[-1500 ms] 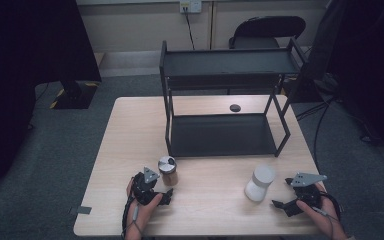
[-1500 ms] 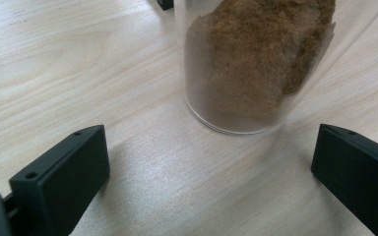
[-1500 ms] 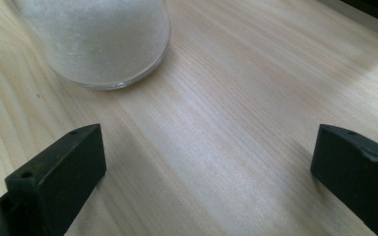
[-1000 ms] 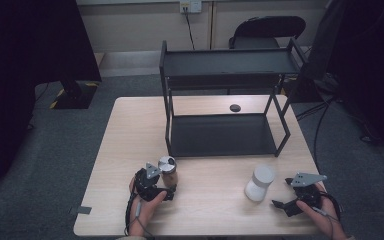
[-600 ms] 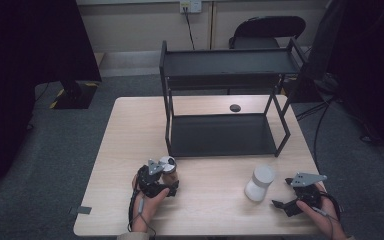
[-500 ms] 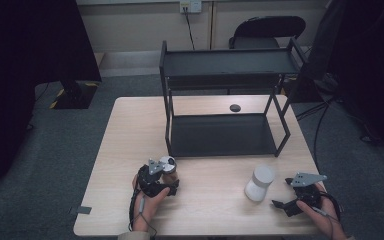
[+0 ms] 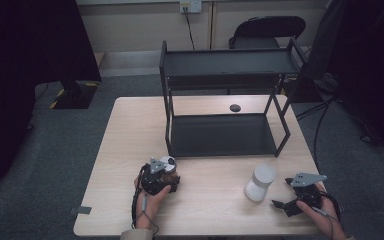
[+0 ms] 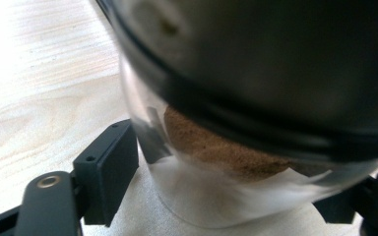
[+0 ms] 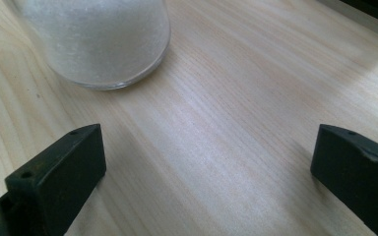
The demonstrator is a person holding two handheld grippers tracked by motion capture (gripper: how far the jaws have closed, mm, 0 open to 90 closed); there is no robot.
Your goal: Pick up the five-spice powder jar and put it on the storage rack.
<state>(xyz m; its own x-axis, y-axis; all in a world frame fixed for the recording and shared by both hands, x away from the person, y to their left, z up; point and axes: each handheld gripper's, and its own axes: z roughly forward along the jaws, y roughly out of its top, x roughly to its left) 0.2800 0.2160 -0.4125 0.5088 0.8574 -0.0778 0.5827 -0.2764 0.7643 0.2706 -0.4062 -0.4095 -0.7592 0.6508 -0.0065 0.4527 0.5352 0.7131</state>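
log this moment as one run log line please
left hand-held gripper: jaws just closing on brown-powder jar | right hand-held gripper: open, empty, beside white jar | rack: empty

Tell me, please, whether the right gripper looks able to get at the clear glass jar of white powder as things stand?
Probably yes: the right gripper stands open, and bare table lies between it and the white-powder jar.

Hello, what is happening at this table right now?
A person works with a claw in each hand. The left claw has just been closing on a glass jar of brown powder, and its pads now sit against the jar's sides. The right claw rests open on the wooden table, short of a white jar. A black two-level rack stands behind.
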